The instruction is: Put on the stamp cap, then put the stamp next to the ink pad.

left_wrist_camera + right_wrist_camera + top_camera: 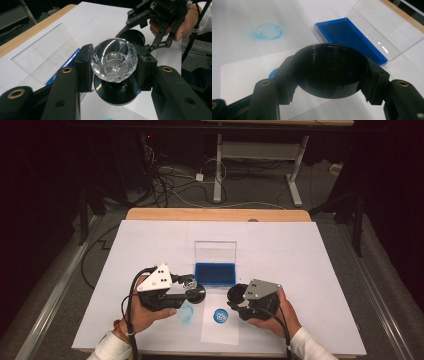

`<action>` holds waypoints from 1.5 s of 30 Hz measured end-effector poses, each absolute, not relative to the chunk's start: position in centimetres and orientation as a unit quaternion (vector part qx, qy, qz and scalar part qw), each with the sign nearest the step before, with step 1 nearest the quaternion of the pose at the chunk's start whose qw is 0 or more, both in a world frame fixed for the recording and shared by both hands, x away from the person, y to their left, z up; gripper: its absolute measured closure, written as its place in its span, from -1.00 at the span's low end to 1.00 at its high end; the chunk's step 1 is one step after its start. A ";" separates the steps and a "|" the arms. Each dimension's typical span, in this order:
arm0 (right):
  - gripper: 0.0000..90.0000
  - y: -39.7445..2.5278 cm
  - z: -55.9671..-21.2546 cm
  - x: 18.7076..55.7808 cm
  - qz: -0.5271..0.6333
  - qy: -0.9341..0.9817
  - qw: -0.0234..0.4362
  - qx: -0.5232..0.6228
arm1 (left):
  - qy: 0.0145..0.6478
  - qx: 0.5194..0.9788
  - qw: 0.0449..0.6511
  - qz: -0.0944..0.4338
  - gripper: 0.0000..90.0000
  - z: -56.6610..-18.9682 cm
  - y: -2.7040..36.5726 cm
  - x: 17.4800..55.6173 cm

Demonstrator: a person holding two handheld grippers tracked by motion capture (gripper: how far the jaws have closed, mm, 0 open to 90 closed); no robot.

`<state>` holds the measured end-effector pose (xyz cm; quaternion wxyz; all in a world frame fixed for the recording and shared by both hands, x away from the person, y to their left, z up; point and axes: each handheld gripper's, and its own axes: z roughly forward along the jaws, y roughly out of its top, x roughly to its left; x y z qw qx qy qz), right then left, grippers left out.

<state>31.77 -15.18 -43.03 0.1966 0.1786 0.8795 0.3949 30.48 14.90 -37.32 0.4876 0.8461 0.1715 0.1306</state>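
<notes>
A stamp with a faceted clear knob [114,60] and a round black base [116,92] is clamped in my left gripper [114,67], shut on the knob. In the high view the left gripper [189,282] holds the stamp [194,289] just left of the blue ink pad [215,273]. My right gripper [329,75] is shut on a round black cap [330,70], its hollow side up. That cap [236,294] hangs in the right gripper [236,296] above the small paper sheet [220,330], which bears a blue round print [220,316].
The ink pad's clear lid [215,252] stands open behind it. A faint blue ring smudge [186,313] marks the white table cover [300,270] beside the sheet. The table's wooden far edge [215,214] lies beyond; cables trail over the floor behind it.
</notes>
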 end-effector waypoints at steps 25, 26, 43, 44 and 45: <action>-0.14 -11.5 -43.9 32.5 0.394 0.889 0.170 0.159 | 0.161 0.839 0.507 0.117 0.21 -37.2 13.6 31.1; -0.14 -11.4 -43.9 32.5 0.394 0.890 0.170 0.157 | 0.160 0.839 0.508 0.114 0.21 -37.1 13.6 31.1; -0.14 -10.7 -43.9 32.2 0.400 0.888 0.169 0.153 | 0.155 0.839 0.509 0.112 0.21 -37.2 12.6 31.3; -0.14 -10.7 -43.8 32.2 0.405 0.886 0.167 0.154 | 0.154 0.840 0.508 0.112 0.22 -37.3 12.5 31.3; -0.14 -10.7 -43.8 32.2 0.407 0.885 0.167 0.154 | 0.154 0.839 0.510 0.109 0.21 -37.2 12.4 31.3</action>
